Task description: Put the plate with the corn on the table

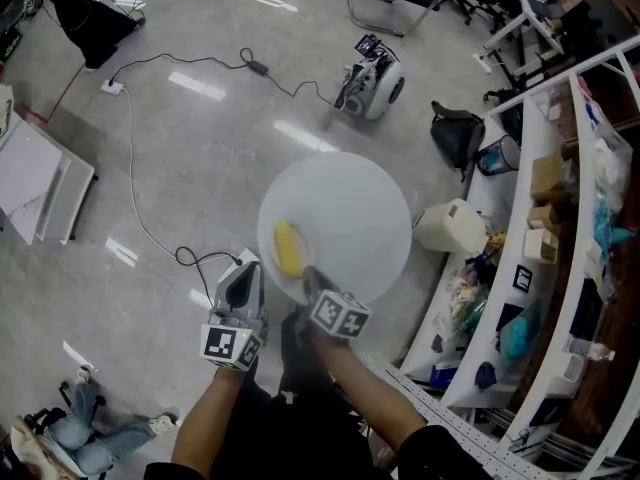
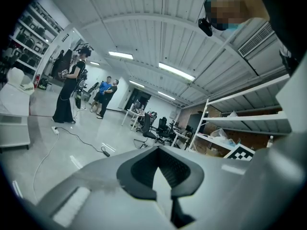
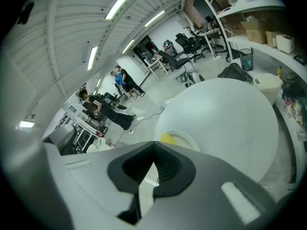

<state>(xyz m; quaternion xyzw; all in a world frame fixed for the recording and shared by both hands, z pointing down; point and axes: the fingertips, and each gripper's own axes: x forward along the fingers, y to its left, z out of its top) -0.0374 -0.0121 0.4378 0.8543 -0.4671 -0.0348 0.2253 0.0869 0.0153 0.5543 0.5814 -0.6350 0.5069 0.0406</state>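
A yellow corn cob lies on a white plate at the near left edge of the round white table. My right gripper is shut on the plate's near rim. In the right gripper view the plate and the corn show just past the closed jaws, with the table beyond. I cannot tell whether the plate rests on the table. My left gripper hovers left of the table over the floor, shut and with nothing in it. Its own view looks out at the room past the left gripper.
A white wheeled machine and a long black cable are on the floor beyond the table. A white bin, a black bag and stocked shelves are at the right. People stand far off.
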